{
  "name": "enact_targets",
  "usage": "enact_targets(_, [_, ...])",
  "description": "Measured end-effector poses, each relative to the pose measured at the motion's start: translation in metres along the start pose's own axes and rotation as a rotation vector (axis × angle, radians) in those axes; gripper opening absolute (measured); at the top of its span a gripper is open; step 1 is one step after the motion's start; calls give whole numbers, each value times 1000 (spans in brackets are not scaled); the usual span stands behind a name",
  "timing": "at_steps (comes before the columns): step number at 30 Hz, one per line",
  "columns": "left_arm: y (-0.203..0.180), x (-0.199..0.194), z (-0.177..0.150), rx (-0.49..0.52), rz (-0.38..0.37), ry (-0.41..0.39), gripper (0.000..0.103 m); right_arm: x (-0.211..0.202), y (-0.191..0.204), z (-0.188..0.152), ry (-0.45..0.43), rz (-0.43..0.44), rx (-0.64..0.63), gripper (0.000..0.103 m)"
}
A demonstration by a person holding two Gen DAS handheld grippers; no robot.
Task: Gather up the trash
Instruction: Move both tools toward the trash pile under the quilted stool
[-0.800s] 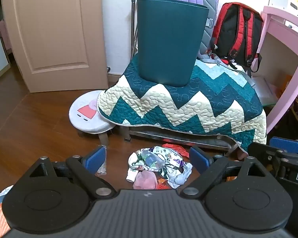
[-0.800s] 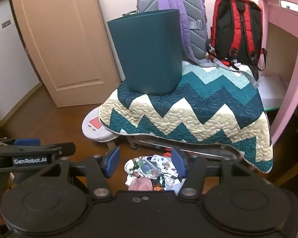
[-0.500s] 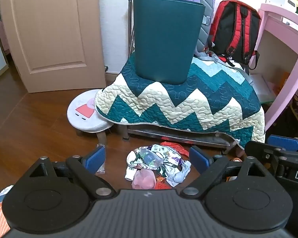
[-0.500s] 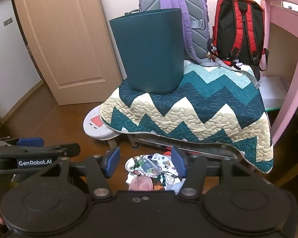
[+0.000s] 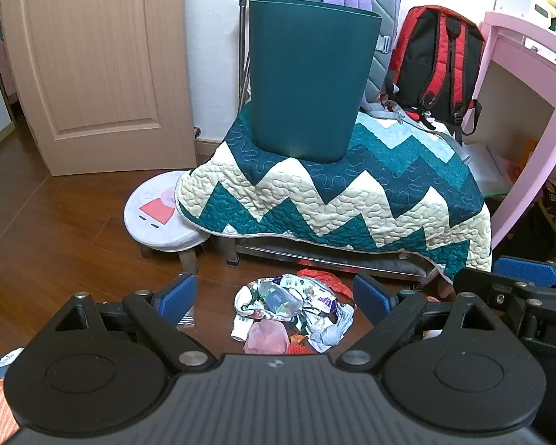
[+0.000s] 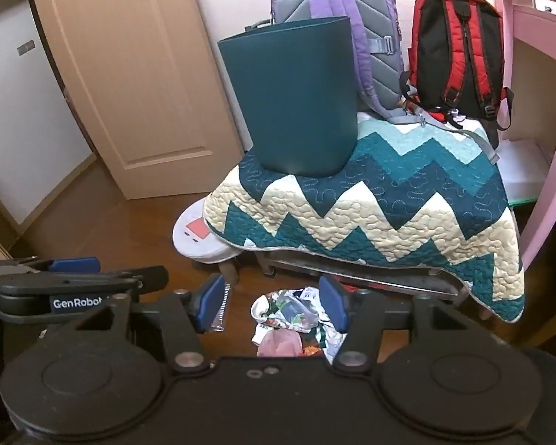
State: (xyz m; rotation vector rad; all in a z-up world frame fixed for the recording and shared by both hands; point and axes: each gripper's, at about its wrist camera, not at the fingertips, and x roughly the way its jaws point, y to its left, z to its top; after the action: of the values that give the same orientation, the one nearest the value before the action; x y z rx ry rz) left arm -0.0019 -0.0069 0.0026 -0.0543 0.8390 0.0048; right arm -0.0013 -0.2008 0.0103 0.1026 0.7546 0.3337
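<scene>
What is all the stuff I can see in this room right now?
Trash pile: one heap, mixed white, pink and red wrappers, on the floor before the quilt.
Clear wrapper: one, on the floor left of the pile.
Bin: one, dark teal, upright on the quilt.
Quilt: one, teal and cream zigzag, draped over a low frame.
Stool: one, white with a cartoon pig, partly under the quilt's left edge.
Backpacks: purple-grey behind the bin, red-black to its right.
Door: one, beige, left.
Desk: one, pink, right.
Left gripper: open, above the pile.
Right gripper: open, above the pile.
</scene>
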Motion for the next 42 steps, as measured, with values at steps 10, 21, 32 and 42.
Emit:
enact_targets(10, [2, -4, 0, 5, -14, 0, 92, -4, 1, -1, -27, -2, -11, 57])
enact_targets(21, [4, -13, -1, 14, -24, 4, 92, -10, 3, -2, -38, 12, -18, 57])
enact_targets(32, [2, -27, 0, 41, -19, -61, 92, -20, 10, 1, -108, 44, -46, 57])
enact_targets(42, [-3, -27, 2, 54, -19, -71, 92, -21, 9, 1, -112, 47, -39, 57])
